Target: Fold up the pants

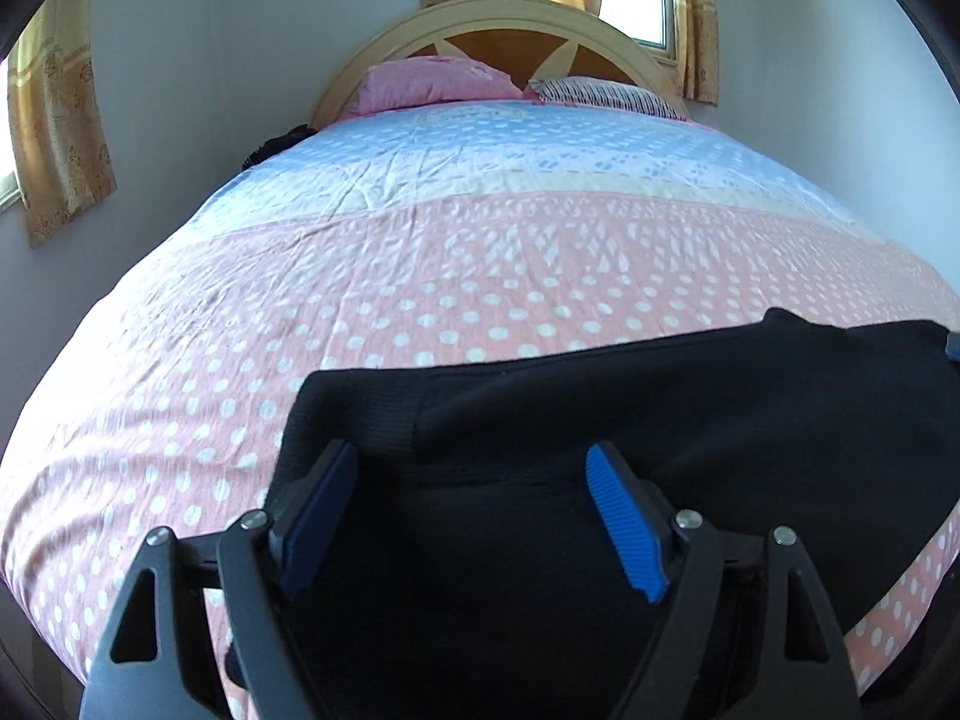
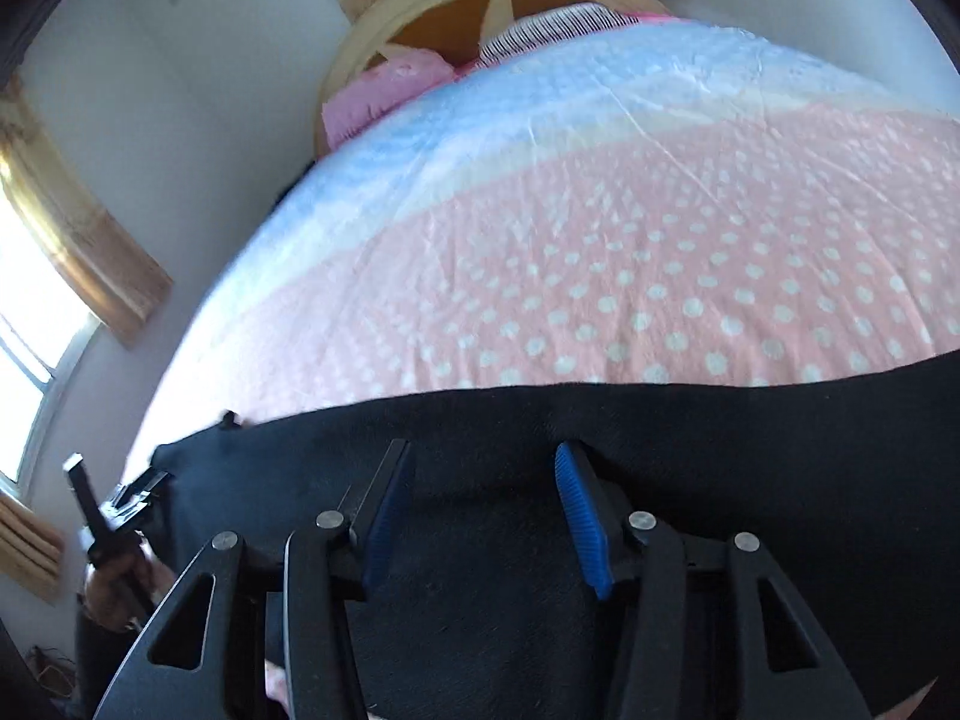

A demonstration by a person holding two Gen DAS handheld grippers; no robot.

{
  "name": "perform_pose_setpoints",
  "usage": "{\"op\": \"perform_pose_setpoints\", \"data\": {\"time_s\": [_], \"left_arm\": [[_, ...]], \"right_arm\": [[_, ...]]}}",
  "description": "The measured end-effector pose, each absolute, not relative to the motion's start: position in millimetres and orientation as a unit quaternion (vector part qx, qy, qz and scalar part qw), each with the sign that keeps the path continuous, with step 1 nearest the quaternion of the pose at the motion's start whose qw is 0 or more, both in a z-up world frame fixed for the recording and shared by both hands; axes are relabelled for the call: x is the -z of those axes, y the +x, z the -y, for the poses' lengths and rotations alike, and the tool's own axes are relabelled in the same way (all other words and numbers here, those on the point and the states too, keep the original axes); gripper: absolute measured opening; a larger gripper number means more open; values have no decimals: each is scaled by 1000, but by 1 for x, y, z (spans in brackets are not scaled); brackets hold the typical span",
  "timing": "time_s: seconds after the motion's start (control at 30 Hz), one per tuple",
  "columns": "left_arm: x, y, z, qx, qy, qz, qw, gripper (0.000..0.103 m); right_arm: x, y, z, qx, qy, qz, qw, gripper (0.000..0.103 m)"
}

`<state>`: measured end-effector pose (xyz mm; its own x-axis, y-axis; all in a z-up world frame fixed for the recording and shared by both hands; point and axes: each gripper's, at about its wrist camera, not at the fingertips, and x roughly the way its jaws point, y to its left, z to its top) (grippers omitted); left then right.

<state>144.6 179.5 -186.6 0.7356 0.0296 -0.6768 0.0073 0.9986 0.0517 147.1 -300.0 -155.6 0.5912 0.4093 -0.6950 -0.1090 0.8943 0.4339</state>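
Black pants lie flat across the near end of the bed, their ribbed waistband at the left end. My left gripper is open just above the waistband end, its blue pads spread wide with nothing between them. In the right wrist view the pants stretch across the frame. My right gripper is open over the cloth and holds nothing. The left gripper also shows at the far left of that view, at the pants' end.
The bed has a pink sheet with white dots and a blue band farther up. A pink pillow and a striped pillow lie by the wooden headboard. Walls and curtained windows surround the bed.
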Motion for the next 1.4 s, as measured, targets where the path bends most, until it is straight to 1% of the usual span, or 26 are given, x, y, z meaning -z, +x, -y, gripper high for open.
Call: {"op": "perform_pose_setpoints", "data": {"time_s": [0.1,0.23,0.3,0.37,0.43,0.5,0.57,0.63,0.83,0.87,0.9,0.97,1.03,1.1,1.17,1.23,1.3,1.37,1.4], "left_arm": [[187,138,-185,-3,25,-363,931,84],[188,145,-182,-4,26,-362,932,84],[187,145,-181,-4,26,-362,932,84],[188,145,-180,-4,26,-362,932,85],[187,143,-180,-4,27,-362,932,85],[188,144,-180,-4,28,-362,932,86],[188,144,-179,-4,28,-362,932,86],[188,145,-179,-5,29,-362,932,86],[188,146,-180,-4,32,-365,930,87],[188,146,-179,-5,32,-365,930,87],[188,146,-179,-5,32,-365,931,87],[188,145,-179,-5,32,-364,931,87],[188,145,-180,-4,31,-363,931,87],[188,146,-180,-3,31,-363,931,87],[188,146,-180,-3,31,-363,931,87],[188,146,-181,-3,31,-363,931,87],[188,146,-181,-2,31,-362,932,87],[188,146,-181,-2,31,-362,932,87],[188,146,-181,-2,31,-362,932,88]], "right_arm": [[138,129,320,-123,172,-405,890,50],[116,100,394,-39,192,-383,903,50],[108,80,442,34,189,-388,901,50],[105,60,480,104,150,-412,893,50],[110,43,504,135,127,-443,877,49],[120,29,521,138,130,-465,865,44],[131,20,527,135,128,-481,857,43],[139,20,527,126,125,-485,856,41],[162,30,525,84,137,-499,851,40],[165,33,520,77,130,-506,849,35],[170,36,516,76,117,-515,846,18],[171,37,507,99,78,-521,844,9],[165,36,506,128,54,-507,850,0],[157,37,516,184,27,-496,848,0],[163,39,529,172,52,-515,838,0],[167,37,537,180,58,-517,835,0],[159,28,551,172,119,-492,845,1],[150,18,562,155,184,-461,854,11],[145,15,564,142,206,-447,859,32]]}}
